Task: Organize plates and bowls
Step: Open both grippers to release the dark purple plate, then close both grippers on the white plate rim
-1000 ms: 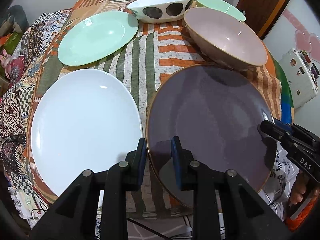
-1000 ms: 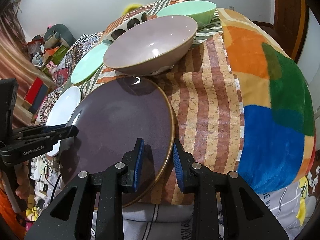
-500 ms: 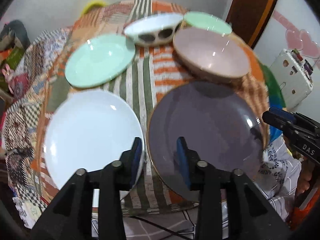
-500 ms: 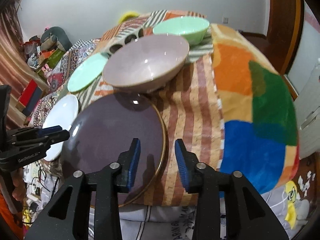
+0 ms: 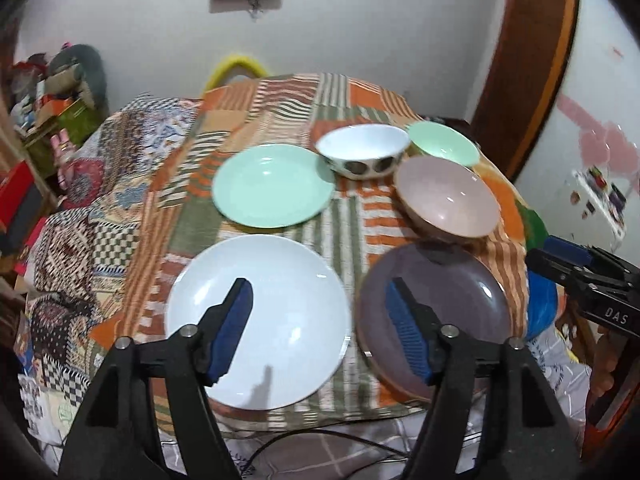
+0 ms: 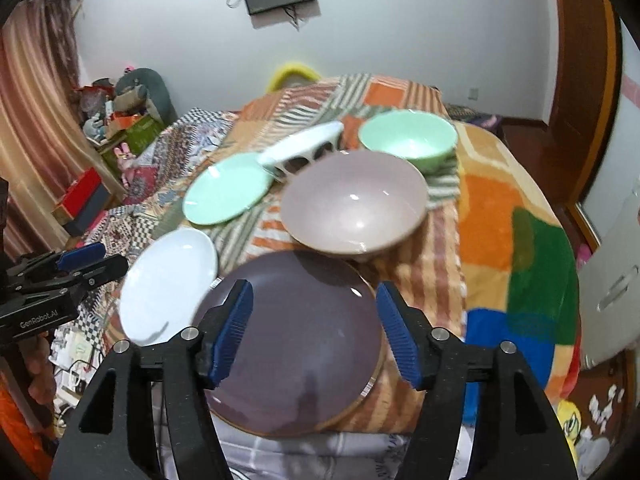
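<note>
**Both tongs spreading above the two front plates**

My left gripper point(image 5: 320, 312) hangs over the near edge of the table, its jaws opening with nothing between them; under its blue pads point(image 5: 234, 332) I look down on the white plate point(image 5: 260, 328) and, to the right of it, the dark purple plate point(image 5: 436, 312). My right gripper point(image 6: 314, 328) hovers above that same purple plate point(image 6: 296, 344), jaws likewise opening and empty, the plate lying flat on the cloth beneath them and not touched.

Six pieces sit on the patchwork tablecloth point(image 5: 352, 92). The white plate and the purple plate are side by side at the front, close but apart. Behind the white one lies the mint green plate point(image 5: 274, 184). Behind the purple one stands the pinkish-beige bowl point(image 5: 448, 200), its base right at the purple plate's far rim; I cannot tell whether they touch. Farther back are the white bowl with dark spots point(image 5: 364, 152), just beside the green plate, and the mint green bowl point(image 5: 444, 144) to its right.

Each wrist view catches the other gripper at the side edge, held in a hand.
</note>
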`<state>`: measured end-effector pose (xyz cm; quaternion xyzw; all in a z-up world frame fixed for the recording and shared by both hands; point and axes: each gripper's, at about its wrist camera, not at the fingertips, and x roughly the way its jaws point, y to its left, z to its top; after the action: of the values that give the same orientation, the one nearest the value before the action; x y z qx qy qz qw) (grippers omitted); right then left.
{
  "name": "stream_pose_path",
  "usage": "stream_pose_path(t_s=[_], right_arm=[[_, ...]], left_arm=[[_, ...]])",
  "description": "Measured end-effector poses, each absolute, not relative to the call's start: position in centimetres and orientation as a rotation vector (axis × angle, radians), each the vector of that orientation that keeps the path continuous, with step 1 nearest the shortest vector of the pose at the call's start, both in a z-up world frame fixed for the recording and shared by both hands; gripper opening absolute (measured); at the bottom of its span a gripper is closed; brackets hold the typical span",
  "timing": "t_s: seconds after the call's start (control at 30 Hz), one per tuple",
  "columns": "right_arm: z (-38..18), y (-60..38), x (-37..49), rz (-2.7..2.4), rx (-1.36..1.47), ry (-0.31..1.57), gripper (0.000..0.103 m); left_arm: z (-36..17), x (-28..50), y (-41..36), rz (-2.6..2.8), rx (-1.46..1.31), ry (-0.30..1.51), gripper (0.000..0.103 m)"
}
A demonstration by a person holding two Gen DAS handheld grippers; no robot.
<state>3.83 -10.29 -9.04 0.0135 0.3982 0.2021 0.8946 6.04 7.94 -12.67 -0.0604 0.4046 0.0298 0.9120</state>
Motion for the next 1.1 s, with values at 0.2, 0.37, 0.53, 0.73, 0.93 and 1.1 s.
stream_pose_path(t_s=[0.2,0.37,0.53,0.73,0.93,1.1], right_arm=[[-8.8,-7.2,4.4,0.468,-0.016,0.816,0.061],[-9.3,-4.9,4.7,0.506,-0.044,0.832,0.061],[-10.2,-2.3,5.3,0.541,-0.072,0.862,0.061],[-11.5,0.4,6.2,0.582,-0.103,0.906,0.061],[-13.3,2.3,7.4,0.599,-0.127,0.967,0.061],[-15.1,3.5,8.5,0.615,-0.127,1.034,0.061]], left_arm=[[-13.6,4.6,11.8,0.144,-0.192,0.837,0.071],[-15.2,3.5,14.9,0.205,-0.246,0.857,0.071],[-17.0,2.7,17.3,0.246,-0.288,0.885,0.071],[-19.2,2.3,19.5,0.264,-0.344,0.921,0.071],[-21.4,2.4,20.8,0.268,-0.396,0.960,0.071],[-23.1,2.3,21.6,0.249,-0.452,0.986,0.071]])
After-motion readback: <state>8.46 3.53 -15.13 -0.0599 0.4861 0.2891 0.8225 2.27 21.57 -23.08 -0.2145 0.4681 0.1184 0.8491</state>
